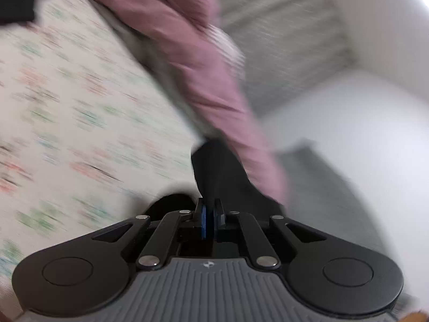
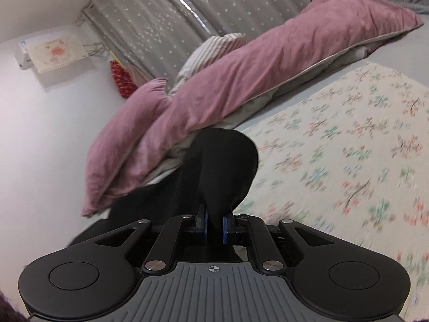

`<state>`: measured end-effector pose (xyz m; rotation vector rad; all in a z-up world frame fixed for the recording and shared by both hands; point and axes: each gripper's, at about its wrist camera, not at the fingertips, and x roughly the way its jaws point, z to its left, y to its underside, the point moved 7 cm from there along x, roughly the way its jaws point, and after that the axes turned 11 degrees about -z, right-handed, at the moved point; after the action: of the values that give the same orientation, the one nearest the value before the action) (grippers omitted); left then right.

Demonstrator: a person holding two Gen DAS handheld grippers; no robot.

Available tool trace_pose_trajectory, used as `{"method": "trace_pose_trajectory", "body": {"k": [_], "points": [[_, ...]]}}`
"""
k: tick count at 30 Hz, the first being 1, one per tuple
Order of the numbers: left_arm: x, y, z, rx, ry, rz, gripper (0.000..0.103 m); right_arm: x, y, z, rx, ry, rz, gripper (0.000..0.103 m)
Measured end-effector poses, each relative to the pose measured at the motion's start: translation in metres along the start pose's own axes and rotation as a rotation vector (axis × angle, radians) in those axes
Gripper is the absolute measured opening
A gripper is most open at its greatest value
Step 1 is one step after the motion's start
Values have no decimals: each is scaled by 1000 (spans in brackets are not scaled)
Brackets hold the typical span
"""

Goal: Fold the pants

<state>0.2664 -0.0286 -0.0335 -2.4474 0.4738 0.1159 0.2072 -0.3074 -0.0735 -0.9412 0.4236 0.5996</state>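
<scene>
Gripping a fold of the black pants (image 1: 217, 171), the left tool (image 1: 210, 216) has its blue pads drawn almost together with a thin layer of dark cloth between them; the cloth rises from the jaws as a narrow black peak. This view is heavily smeared, so the finer detail is lost. To the left of the tool lies the floral bed cover (image 1: 80, 102), pale with small pink and green sprigs. Just above and to the right of the pinched cloth runs a pink duvet (image 1: 203, 61), crossing the picture on a slant, with a grey striped fabric (image 1: 281, 35) beyond it and a white wall (image 1: 362, 123) at the far right.

In the right wrist view, the white wall (image 2: 40, 139) fills the left side, with a wall unit under a pale embroidered cover (image 2: 56, 51) high up and a grey star-patterned curtain (image 2: 174, 18) beside it. The pink duvet (image 2: 241, 67) lies in a long roll across the bed, a striped pillow (image 2: 209, 48) showing behind it. At the centre the right tool (image 2: 214, 226) is clenched on the black pants (image 2: 219, 171): the cloth is squeezed between the blue pads and balloons upward into a rounded black hump, while more of it trails off to the lower left, beside the tool's body. To the right spreads the floral bed cover (image 2: 348, 147), somewhat blurred.
</scene>
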Motion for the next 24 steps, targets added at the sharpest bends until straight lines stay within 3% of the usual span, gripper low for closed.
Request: {"method": "trace_pose_trajectory", "body": {"k": [2, 4, 8, 10, 15, 19, 22, 24], "points": [[8, 1, 12, 35, -106, -16, 26, 13, 13, -21, -7, 97, 37, 21], [10, 0, 16, 13, -129, -7, 27, 9, 21, -44, 24, 155, 67, 25], [6, 4, -2, 156, -153, 26, 34, -6, 14, -53, 49, 128, 61, 33], [-1, 10, -13, 219, -157, 62, 46, -17, 8, -47, 26, 117, 43, 51], [-32, 34, -33, 359, -207, 154, 59, -50, 6, -31, -39, 124, 63, 52], [-65, 42, -47, 484, -261, 170, 71, -73, 4, -16, -99, 163, 72, 53], [-87, 44, -56, 502, -275, 159, 84, -97, 7, -4, -139, 174, 68, 59], [-98, 49, -61, 543, -299, 152, 87, -112, 12, 2, -153, 175, 67, 61]]}}
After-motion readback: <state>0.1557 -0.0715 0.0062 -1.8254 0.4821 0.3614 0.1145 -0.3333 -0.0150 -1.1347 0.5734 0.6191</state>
